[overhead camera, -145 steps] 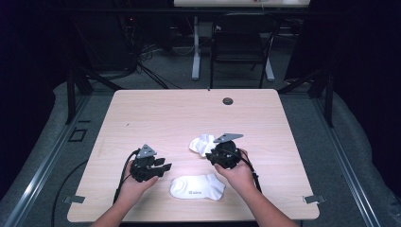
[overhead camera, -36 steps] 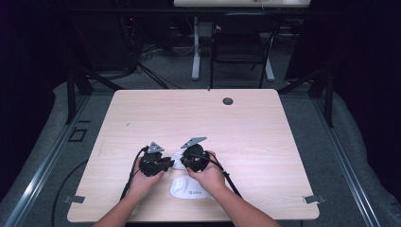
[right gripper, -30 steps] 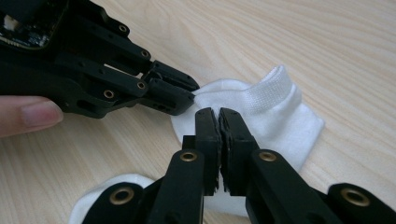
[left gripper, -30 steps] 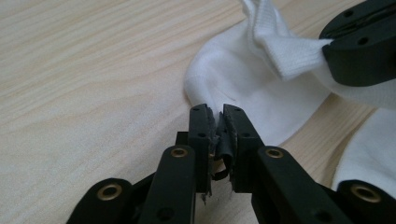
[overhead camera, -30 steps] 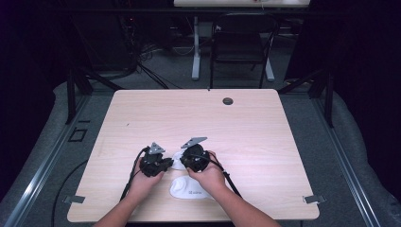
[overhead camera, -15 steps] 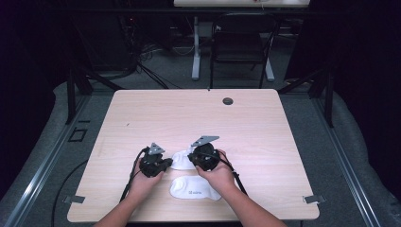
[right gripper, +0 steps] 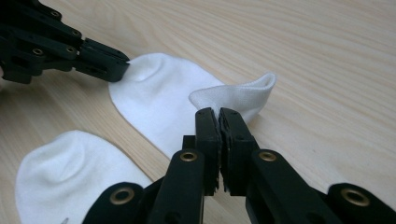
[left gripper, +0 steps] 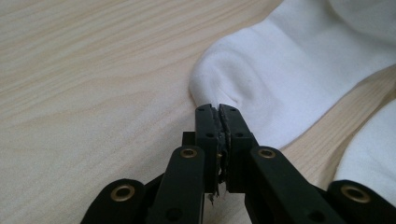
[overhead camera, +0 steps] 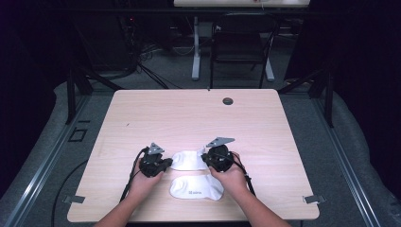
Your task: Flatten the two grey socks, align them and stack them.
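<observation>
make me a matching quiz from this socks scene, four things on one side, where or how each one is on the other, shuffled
Things:
1. far sock
2. near sock
3. dark round spot
4. left gripper

Places or states:
A. by the table's far edge
B. lying flat, nearest the person, untouched
C. stretched between the two grippers
D. jaws shut at a sock's rounded end

Pairs: 1-C, 2-B, 3-A, 4-D

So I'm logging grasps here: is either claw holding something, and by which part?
Both claws grip the farther white fabric sock: left claw pinches its rounded toe end, right claw its curled-up cuff edge.
</observation>
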`<state>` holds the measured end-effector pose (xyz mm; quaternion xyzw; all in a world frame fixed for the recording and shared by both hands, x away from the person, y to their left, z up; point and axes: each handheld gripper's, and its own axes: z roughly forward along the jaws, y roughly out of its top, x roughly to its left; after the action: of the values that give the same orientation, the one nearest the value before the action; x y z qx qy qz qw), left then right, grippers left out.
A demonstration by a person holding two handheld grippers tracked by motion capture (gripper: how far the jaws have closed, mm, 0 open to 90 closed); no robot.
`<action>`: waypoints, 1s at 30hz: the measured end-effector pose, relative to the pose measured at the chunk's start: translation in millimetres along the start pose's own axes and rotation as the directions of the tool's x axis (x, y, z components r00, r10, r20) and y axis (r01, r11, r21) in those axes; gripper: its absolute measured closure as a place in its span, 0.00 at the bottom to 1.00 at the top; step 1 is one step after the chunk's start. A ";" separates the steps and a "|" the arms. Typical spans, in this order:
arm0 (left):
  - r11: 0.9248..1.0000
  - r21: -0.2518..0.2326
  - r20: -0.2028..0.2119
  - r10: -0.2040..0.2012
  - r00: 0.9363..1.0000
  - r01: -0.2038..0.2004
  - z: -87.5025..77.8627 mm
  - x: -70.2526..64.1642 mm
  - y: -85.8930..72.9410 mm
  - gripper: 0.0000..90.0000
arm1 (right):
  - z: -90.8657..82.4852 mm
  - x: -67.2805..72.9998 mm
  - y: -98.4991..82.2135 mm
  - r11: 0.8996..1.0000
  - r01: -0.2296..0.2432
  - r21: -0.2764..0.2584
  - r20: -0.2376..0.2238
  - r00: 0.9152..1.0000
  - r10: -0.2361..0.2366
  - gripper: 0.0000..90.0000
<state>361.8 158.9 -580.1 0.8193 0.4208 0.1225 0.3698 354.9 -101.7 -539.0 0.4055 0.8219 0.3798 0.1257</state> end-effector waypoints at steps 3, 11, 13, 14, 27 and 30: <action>1.000 0.000 0.000 0.001 1.000 -0.001 0.0 -0.1 0.0 0.97 | -1.4 -4.3 -4.3 1.000 -0.010 0.004 0.016 1.000 0.010 0.97; 1.000 -0.001 0.001 -0.004 1.000 0.004 -0.4 -0.3 -0.5 0.97 | -1.3 -14.8 -15.7 0.999 -0.043 0.016 0.037 0.998 0.042 0.97; 1.000 -0.002 0.000 -0.005 1.000 0.005 -0.6 -0.3 -0.7 0.97 | -0.7 -16.6 -18.6 0.999 -0.043 0.022 0.048 0.998 0.042 0.97; 1.000 -0.002 0.000 -0.004 1.000 0.004 -0.8 -0.2 -0.9 0.97 | -0.2 -17.8 -20.2 0.999 -0.050 0.021 0.046 0.998 0.049 0.96; 1.000 -0.003 0.027 -0.029 0.999 0.029 -3.3 -0.8 -3.8 0.97 | 0.0 -29.4 -35.8 0.995 -0.095 0.029 0.081 0.992 0.093 0.95; 1.000 -0.001 0.028 -0.029 0.999 0.029 -4.1 -0.8 -4.2 0.97 | -0.6 -31.1 -38.3 0.994 -0.104 0.025 0.085 0.991 0.102 0.94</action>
<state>356.7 161.8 -580.1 0.8145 0.4273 0.1059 0.3778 352.6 -140.3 -569.6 0.4648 0.7993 0.3564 0.1341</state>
